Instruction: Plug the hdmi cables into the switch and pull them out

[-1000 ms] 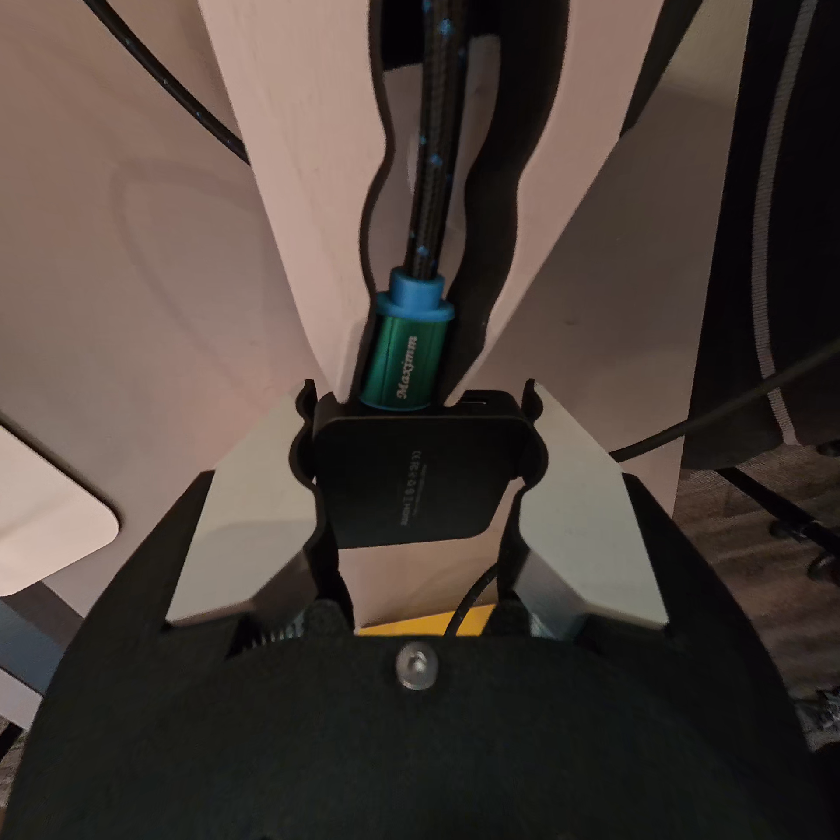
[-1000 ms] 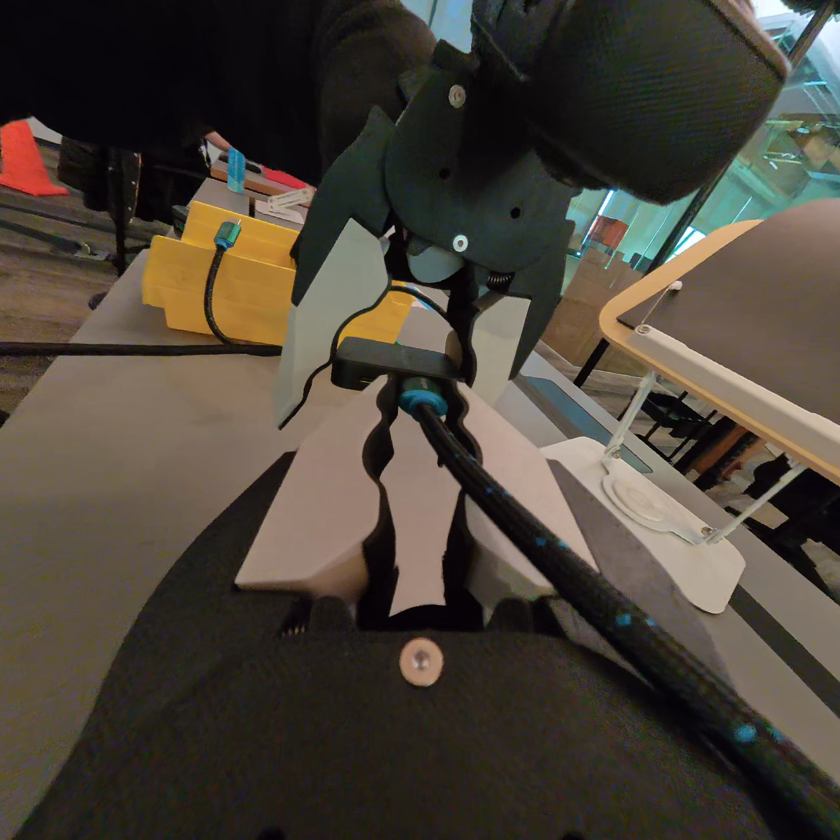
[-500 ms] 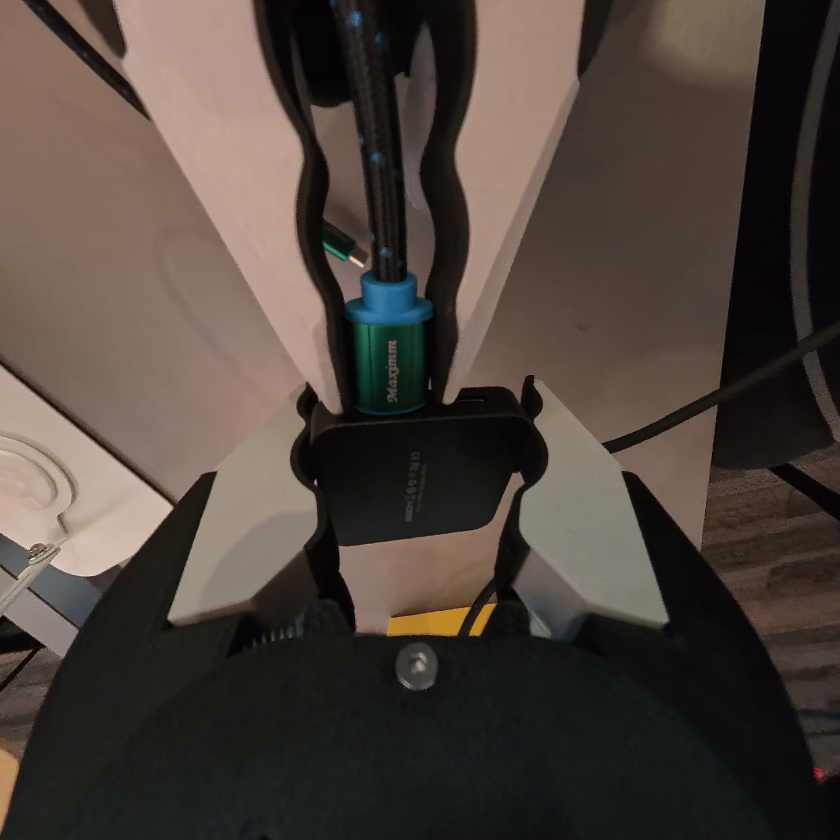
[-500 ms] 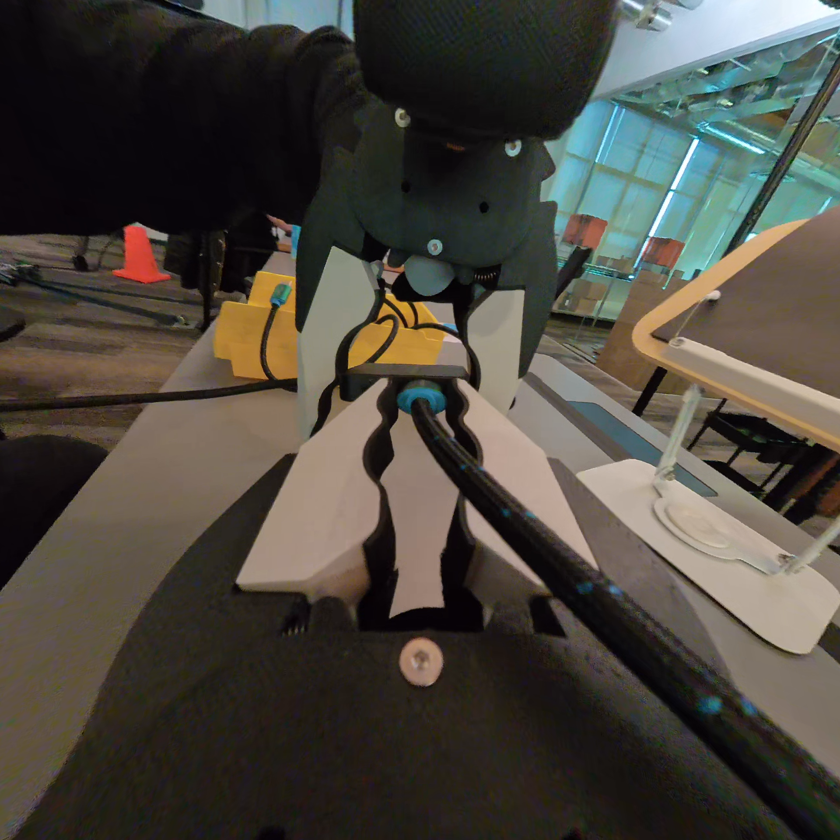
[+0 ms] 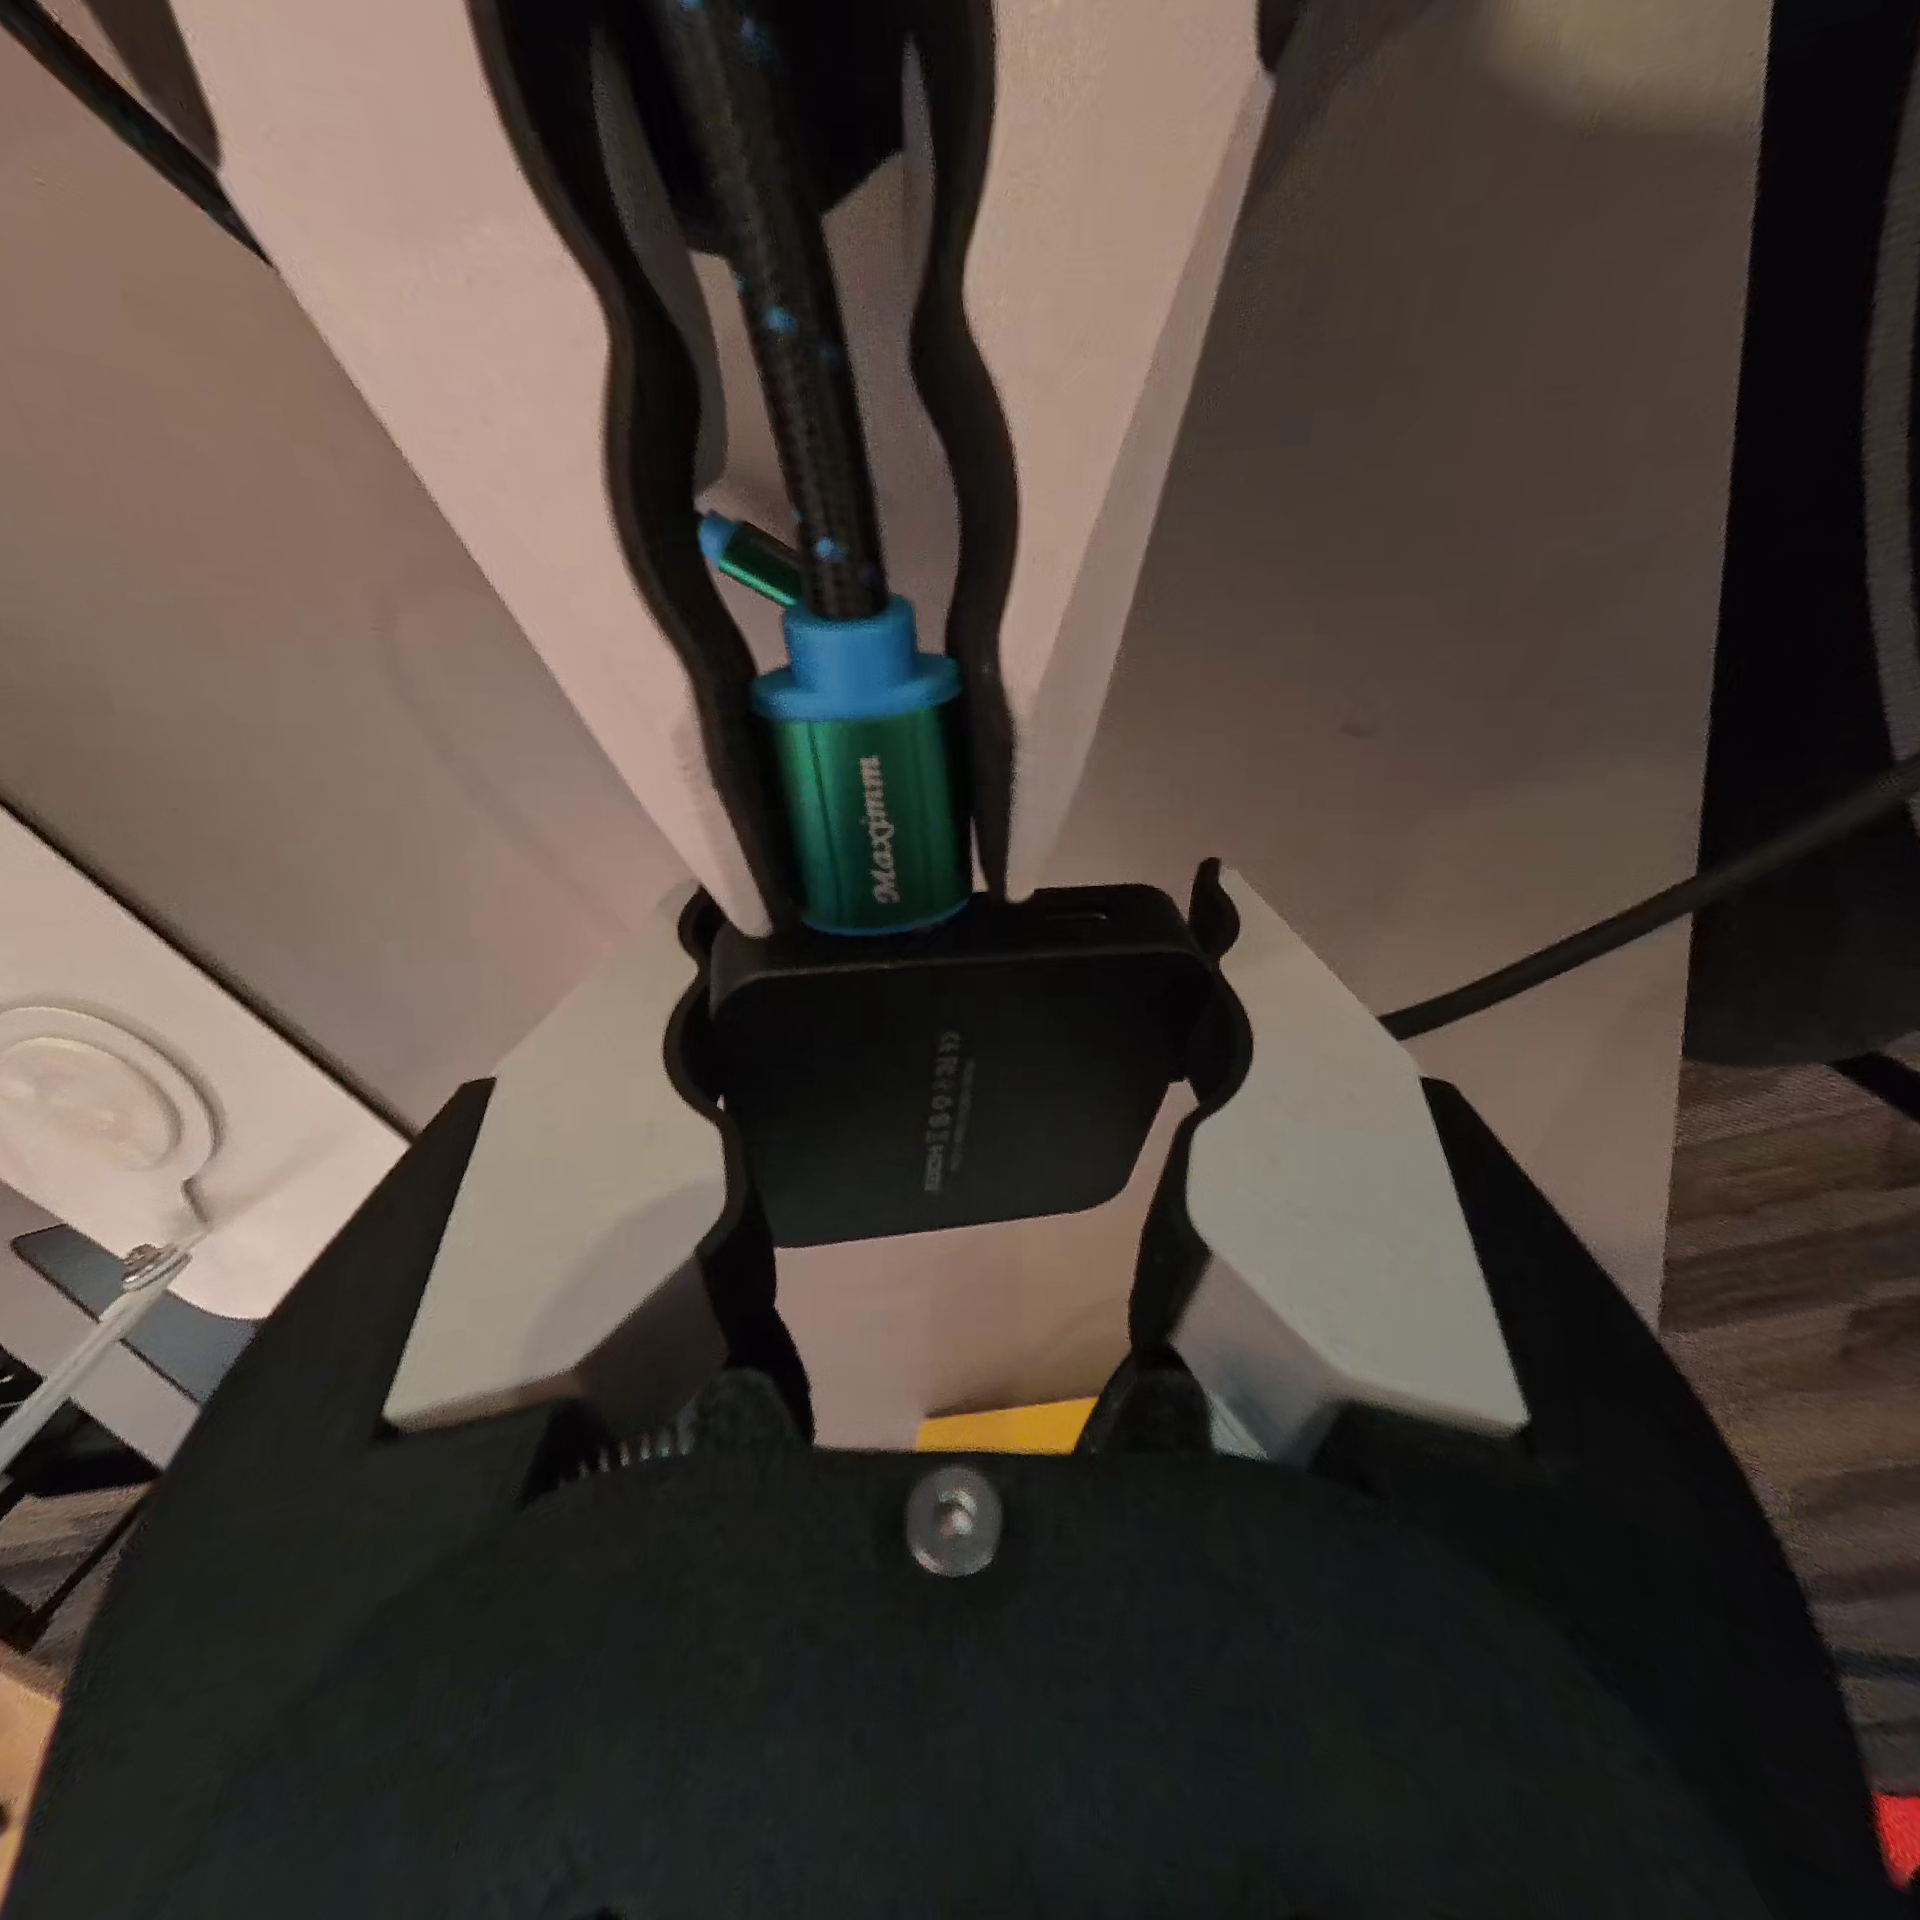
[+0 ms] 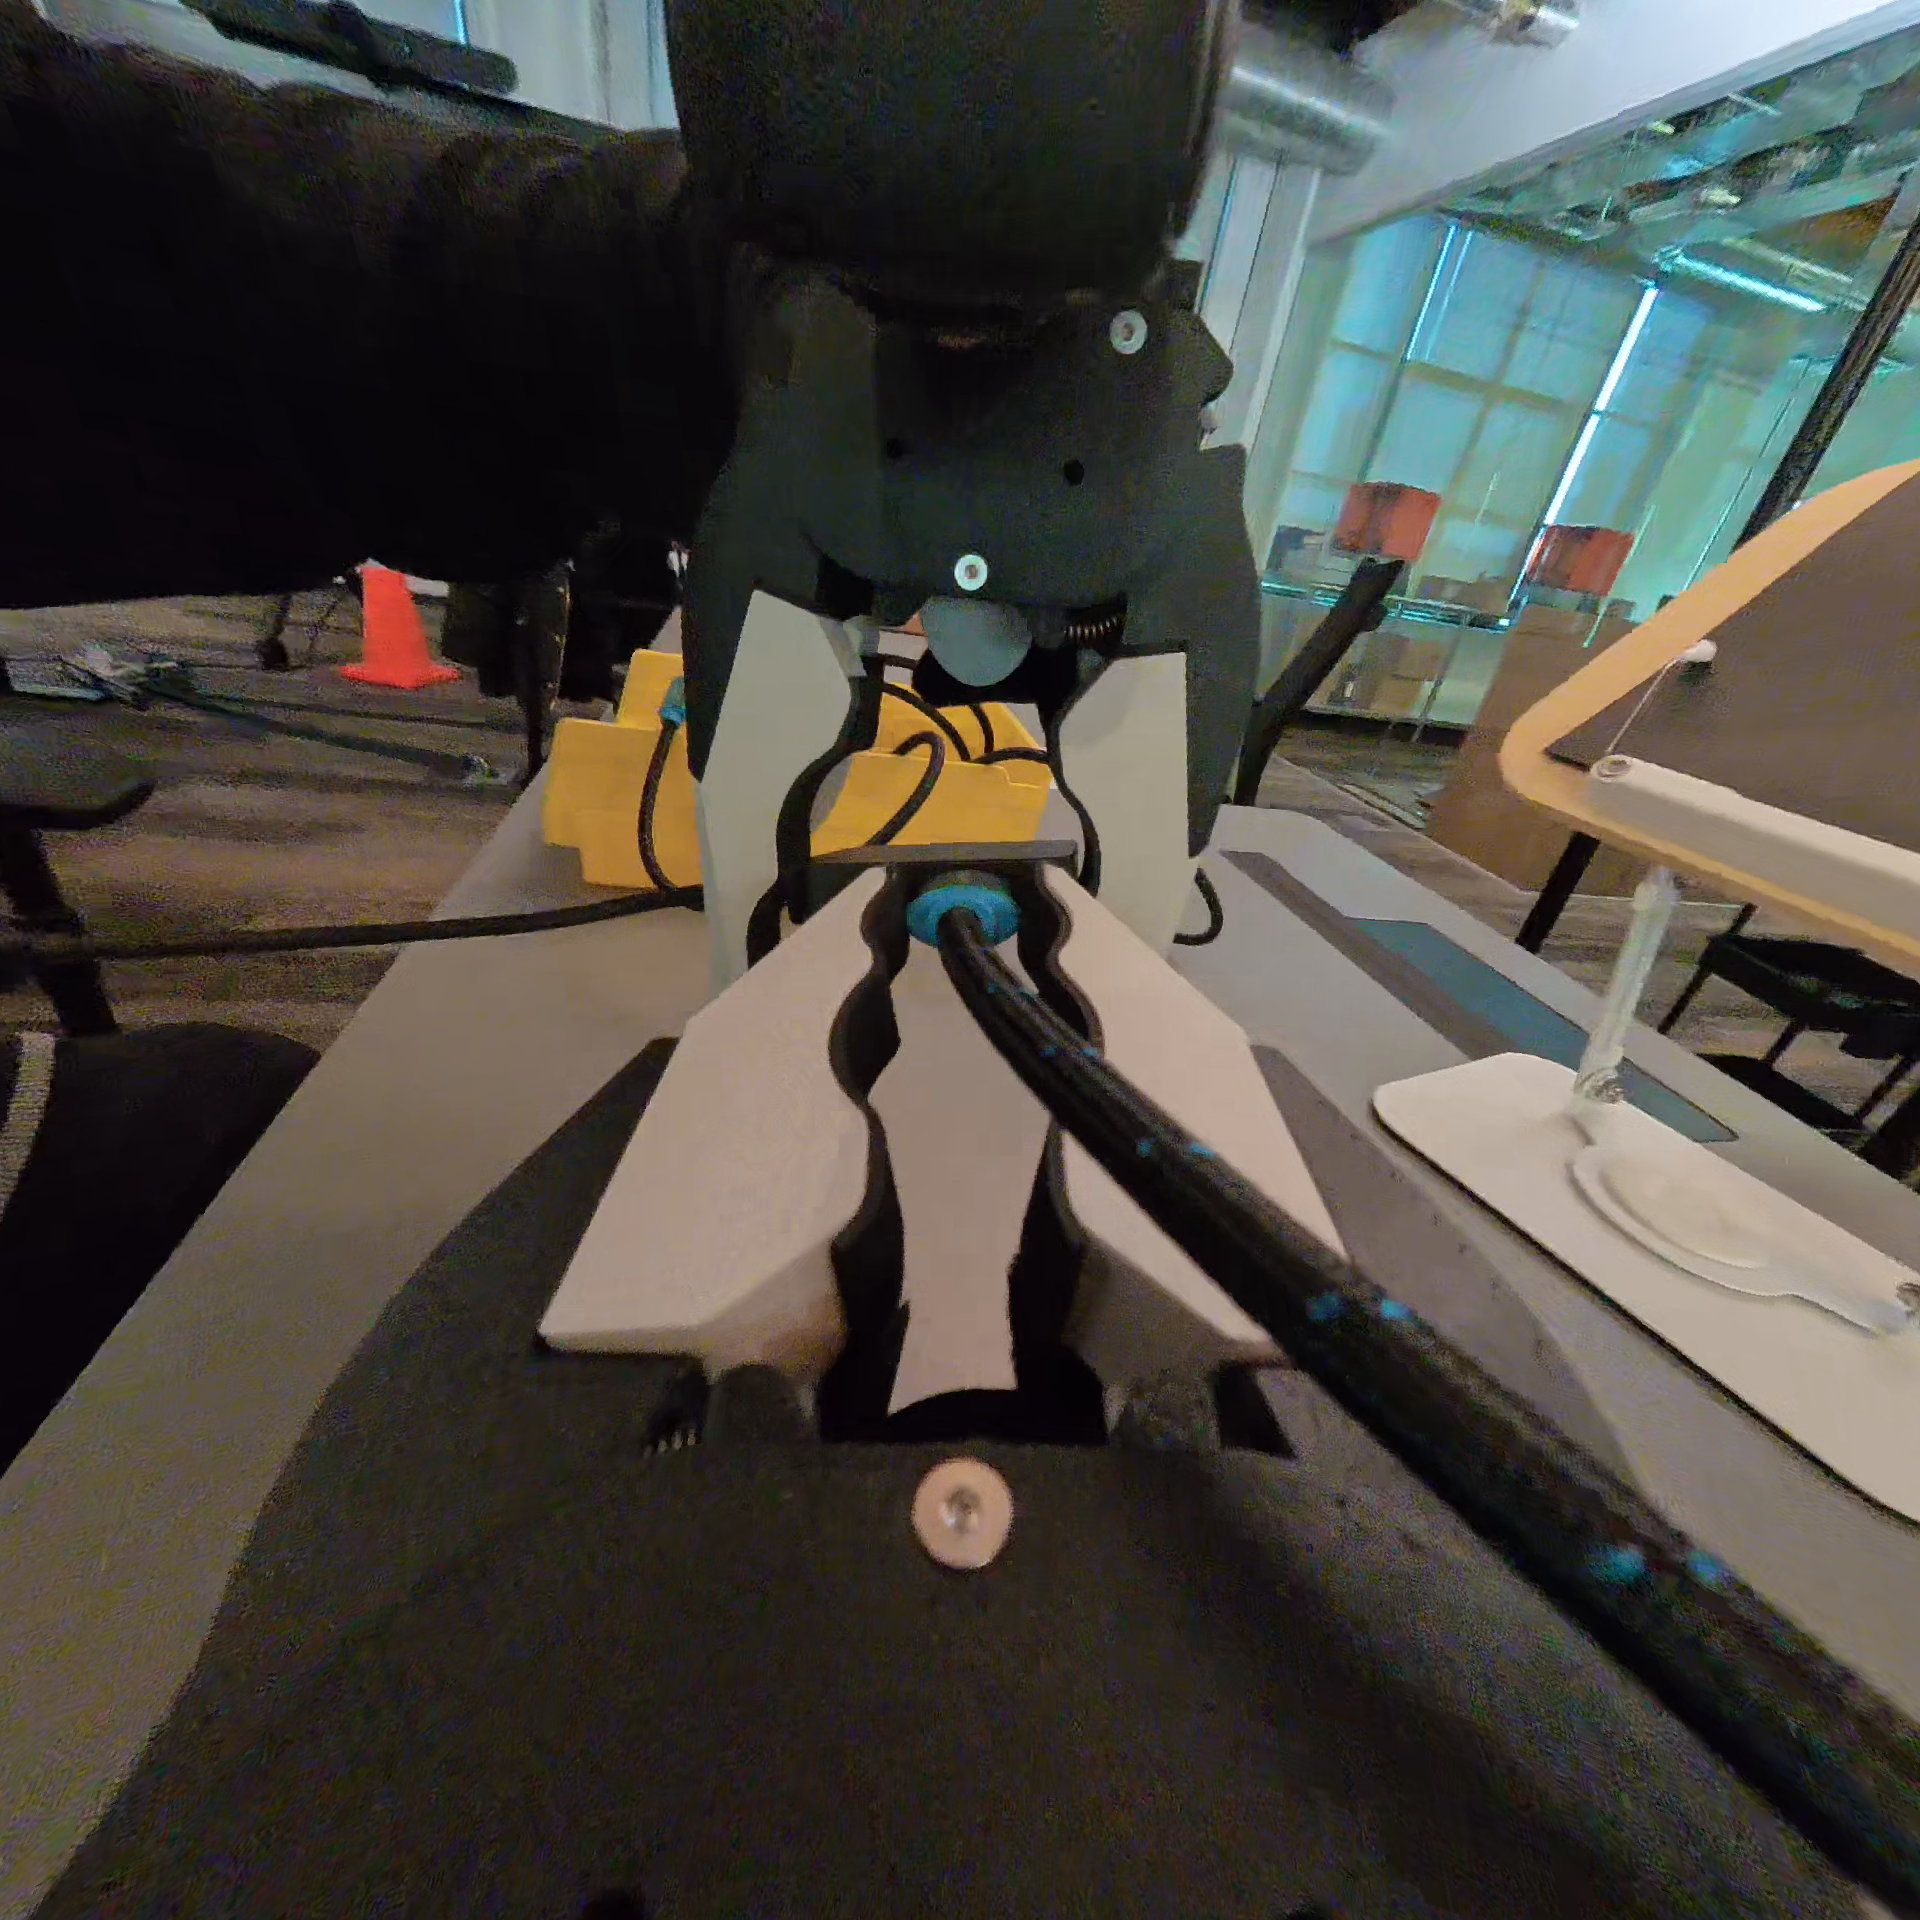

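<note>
Switch: small flat black HDMI switch box [image 5: 951, 1081] clamped between the left gripper [image 5: 951, 935] fingers, above the table.
Plug: green metal HDMI plug with blue collar [image 5: 868, 790] seated in switch, pinched by right gripper [image 6: 961, 883].
Cable: black braided cable [image 6: 1195, 1164] trails back.

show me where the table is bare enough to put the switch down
Bare grey table lies left of the right gripper, up to the black cord. Crowded: the yellow block with cables behind, and the white stand base on the right.
</note>
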`<state>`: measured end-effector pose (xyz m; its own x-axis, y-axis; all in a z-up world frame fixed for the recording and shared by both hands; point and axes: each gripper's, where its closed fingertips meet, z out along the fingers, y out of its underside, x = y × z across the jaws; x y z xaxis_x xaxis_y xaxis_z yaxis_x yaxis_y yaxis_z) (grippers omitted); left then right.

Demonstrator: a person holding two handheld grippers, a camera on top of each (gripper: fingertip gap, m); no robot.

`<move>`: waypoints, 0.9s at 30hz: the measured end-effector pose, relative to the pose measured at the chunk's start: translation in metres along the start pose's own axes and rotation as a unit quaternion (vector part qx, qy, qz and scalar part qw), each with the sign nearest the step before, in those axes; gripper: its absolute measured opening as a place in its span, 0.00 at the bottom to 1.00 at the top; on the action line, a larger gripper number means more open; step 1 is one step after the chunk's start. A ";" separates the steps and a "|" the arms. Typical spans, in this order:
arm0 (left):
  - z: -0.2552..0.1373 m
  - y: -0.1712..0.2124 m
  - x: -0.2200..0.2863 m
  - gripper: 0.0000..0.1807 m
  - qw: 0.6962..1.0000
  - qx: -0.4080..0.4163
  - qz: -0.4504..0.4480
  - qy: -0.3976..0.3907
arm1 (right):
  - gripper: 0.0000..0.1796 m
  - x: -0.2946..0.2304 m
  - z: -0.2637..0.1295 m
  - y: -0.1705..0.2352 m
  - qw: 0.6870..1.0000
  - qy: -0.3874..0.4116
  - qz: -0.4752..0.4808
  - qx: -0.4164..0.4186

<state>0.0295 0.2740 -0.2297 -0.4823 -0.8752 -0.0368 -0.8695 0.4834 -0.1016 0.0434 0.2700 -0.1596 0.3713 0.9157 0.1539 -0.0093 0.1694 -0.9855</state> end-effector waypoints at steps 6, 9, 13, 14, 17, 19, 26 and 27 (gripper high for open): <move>-0.001 0.001 -0.007 0.49 0.999 0.013 -0.036 -0.005 | 0.10 0.007 0.001 0.000 0.996 0.065 -0.059 -0.020; 0.005 0.038 -0.017 0.48 0.995 -0.025 -0.091 -0.013 | 0.10 0.009 -0.004 -0.014 0.992 0.098 -0.080 -0.004; 0.005 0.042 -0.010 0.48 0.994 -0.014 -0.104 -0.019 | 0.10 0.002 0.006 -0.002 0.996 0.070 -0.054 -0.028; 0.007 0.044 -0.010 0.48 0.994 -0.014 -0.110 -0.024 | 0.10 0.002 0.007 -0.003 0.997 0.069 -0.036 -0.027; 0.013 0.054 -0.007 0.48 0.991 -0.012 -0.129 -0.033 | 0.10 0.000 0.005 -0.011 0.998 0.056 0.010 -0.037; 0.015 0.056 -0.005 0.48 0.990 0.003 -0.139 -0.040 | 0.10 0.000 0.000 -0.023 0.997 0.057 0.019 -0.048; 0.023 0.065 0.006 0.48 0.985 0.029 -0.161 -0.056 | 0.10 0.006 -0.025 -0.087 0.996 0.073 0.015 -0.043; 0.024 0.066 0.007 0.48 0.985 0.029 -0.162 -0.059 | 0.10 0.006 -0.032 -0.099 0.997 0.073 0.013 -0.036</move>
<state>-0.0293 0.2993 -0.2602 -0.1612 -0.9811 -0.1071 -0.9665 0.1789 -0.1838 0.0758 0.2471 -0.0636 0.5026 0.8560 0.1213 0.0437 0.1149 -0.9924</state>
